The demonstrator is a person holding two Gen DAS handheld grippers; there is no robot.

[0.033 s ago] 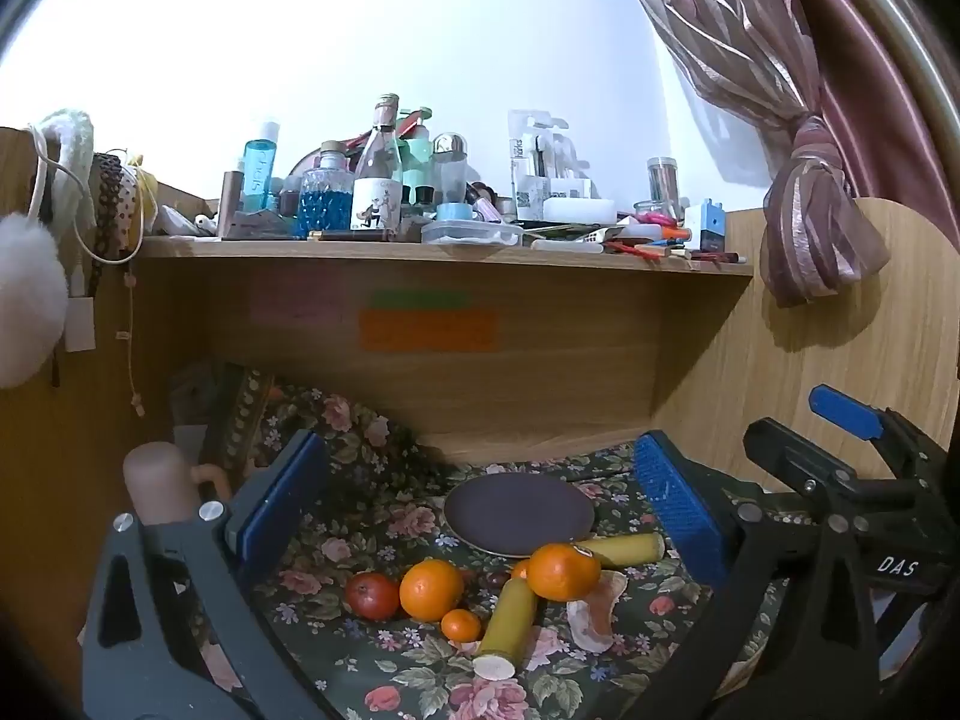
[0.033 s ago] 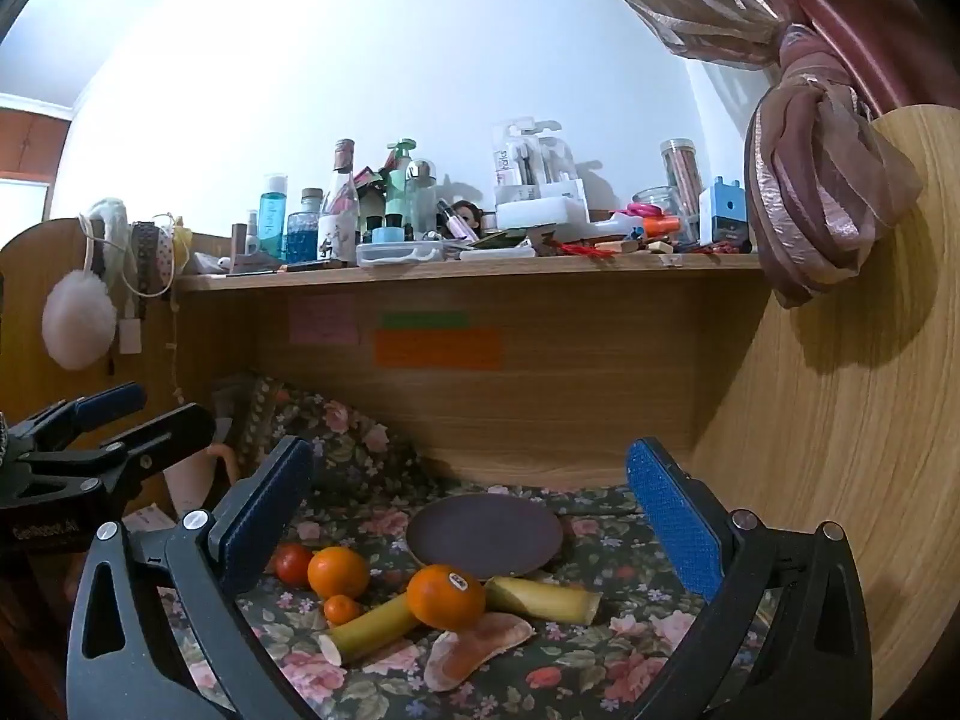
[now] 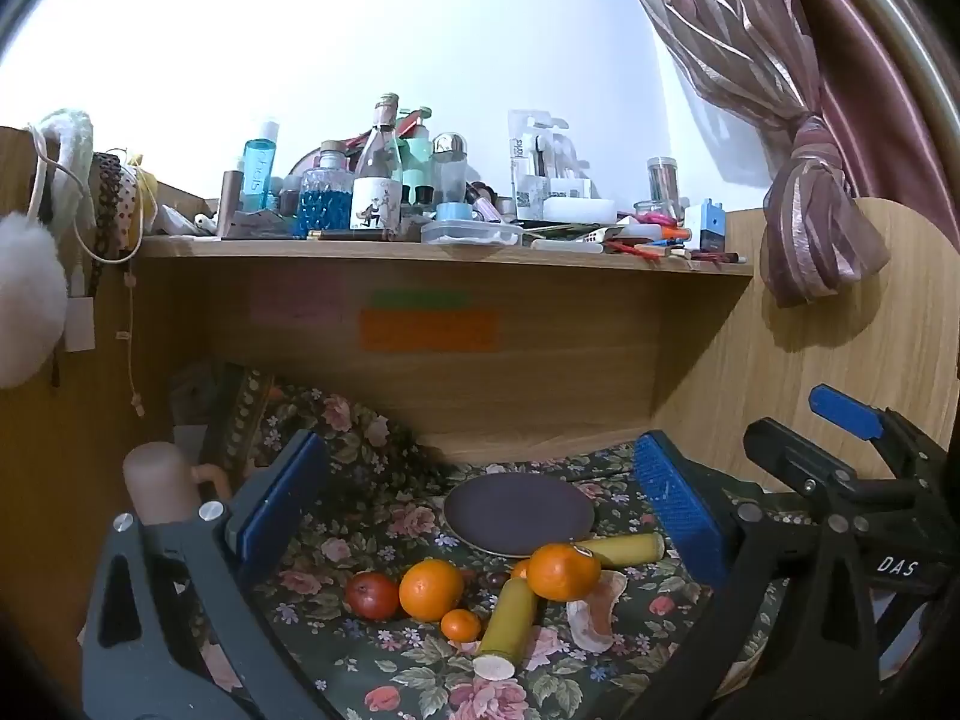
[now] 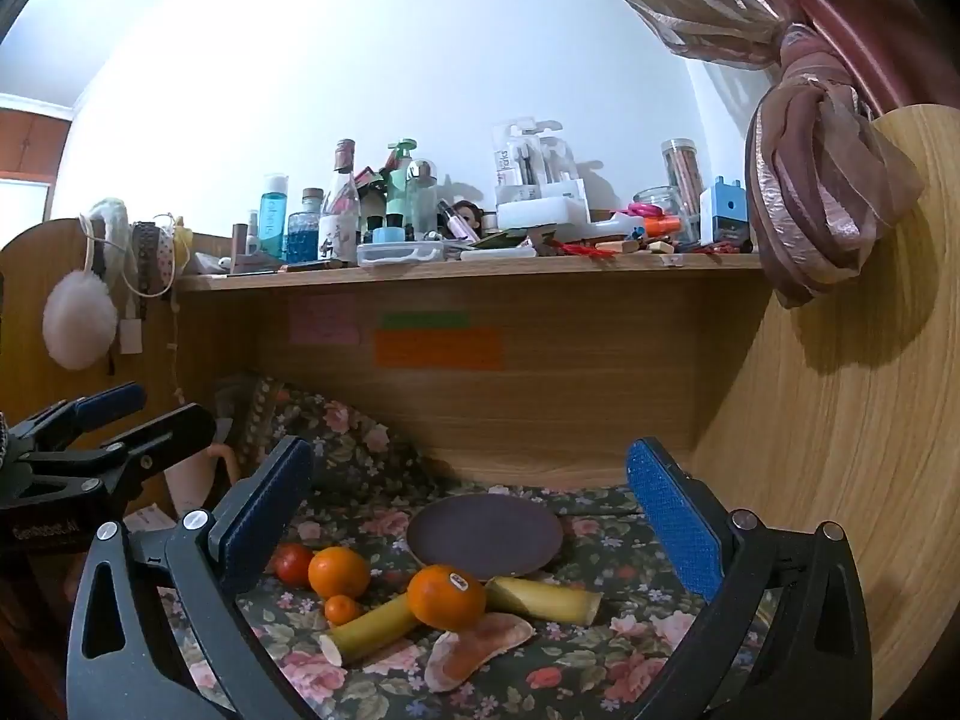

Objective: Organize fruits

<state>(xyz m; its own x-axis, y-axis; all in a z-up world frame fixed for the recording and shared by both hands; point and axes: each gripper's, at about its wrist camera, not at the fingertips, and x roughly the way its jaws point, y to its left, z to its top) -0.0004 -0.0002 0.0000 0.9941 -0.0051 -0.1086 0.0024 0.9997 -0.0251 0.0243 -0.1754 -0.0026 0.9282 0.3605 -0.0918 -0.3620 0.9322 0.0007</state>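
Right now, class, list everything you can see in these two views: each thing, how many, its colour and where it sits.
Round dark brown plate: one, bare, at the back of the floral cloth.
Large oranges: two, one stickered, on the cloth in front of the plate.
Small orange: one, beside the left large orange.
Red round fruit: one, leftmost.
Yellow cut stalk pieces: two, flanking the stickered orange.
Orange peel: one, nearest the camera.
Bottles and clutter: many, mixed colours, on the wooden shelf.
Pink curtain: one, tied, right.
Left hand-held gripper: blue pads, open.
Right hand-held gripper: blue pads, open.
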